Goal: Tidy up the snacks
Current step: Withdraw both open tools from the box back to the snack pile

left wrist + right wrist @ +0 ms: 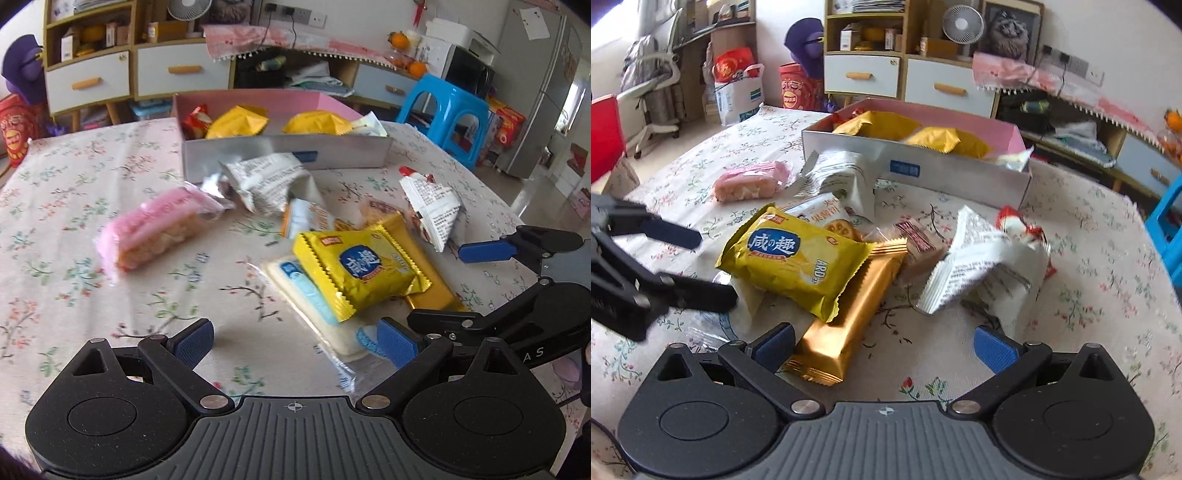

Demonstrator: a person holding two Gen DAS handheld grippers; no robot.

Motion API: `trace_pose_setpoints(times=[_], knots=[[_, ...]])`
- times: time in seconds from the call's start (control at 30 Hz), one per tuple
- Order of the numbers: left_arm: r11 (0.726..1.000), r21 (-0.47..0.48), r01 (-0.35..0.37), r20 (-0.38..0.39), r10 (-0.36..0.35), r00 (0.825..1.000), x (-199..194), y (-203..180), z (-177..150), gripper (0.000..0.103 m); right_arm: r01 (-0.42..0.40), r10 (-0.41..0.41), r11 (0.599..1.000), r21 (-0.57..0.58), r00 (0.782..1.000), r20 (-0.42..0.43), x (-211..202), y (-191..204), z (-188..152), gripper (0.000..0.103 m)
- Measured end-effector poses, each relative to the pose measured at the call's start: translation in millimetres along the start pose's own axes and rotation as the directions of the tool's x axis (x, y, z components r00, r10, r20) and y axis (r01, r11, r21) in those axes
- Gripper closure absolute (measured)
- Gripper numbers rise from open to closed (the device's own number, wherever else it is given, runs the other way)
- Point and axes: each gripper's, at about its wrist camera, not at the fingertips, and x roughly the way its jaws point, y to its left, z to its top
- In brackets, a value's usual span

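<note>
Scene: snack packets (360, 271) loose on the table (74, 184), box (284, 155) at 12 o'clock | Left gripper (295, 341): fingers spread, empty | Right gripper (884, 345): fingers spread, empty | Step: likely choosing a packet | Next: close on one, carry to box

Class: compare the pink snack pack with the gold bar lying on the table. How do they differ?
The pink snack pack lies alone; the gold bar is partly under a yellow packet. The pink pack's wrapper shows its contents; the gold bar's is opaque foil. Both lie outside the box.
</note>
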Motion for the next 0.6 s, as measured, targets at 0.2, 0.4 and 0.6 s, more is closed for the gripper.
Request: trace_pose_setpoints(times=[0.2, 0.4, 0.6], knots=[[0.999, 0.024, -0.028, -0.006, 0.028, 1.0, 2, -4, 3, 0.007, 0.04, -0.04, 0.999, 0.008, 0.999, -0.002, -2, -14, -6, 0.01], [0.997, 0.012, -0.073, -0.004, 0.073, 0.997, -4, 14, 2, 0.007, 0.061, -0.06, 0.996, 0.057, 0.998, -0.011, -3, -35, -10, 0.01], [0.994, 0.023, -0.107, 0.003, 0.107, 0.994, -12, 23, 0, 0.007, 0.045, -0.043, 0.995, 0.088, 0.999, -0.027, 1, -37, -9, 0.01]])
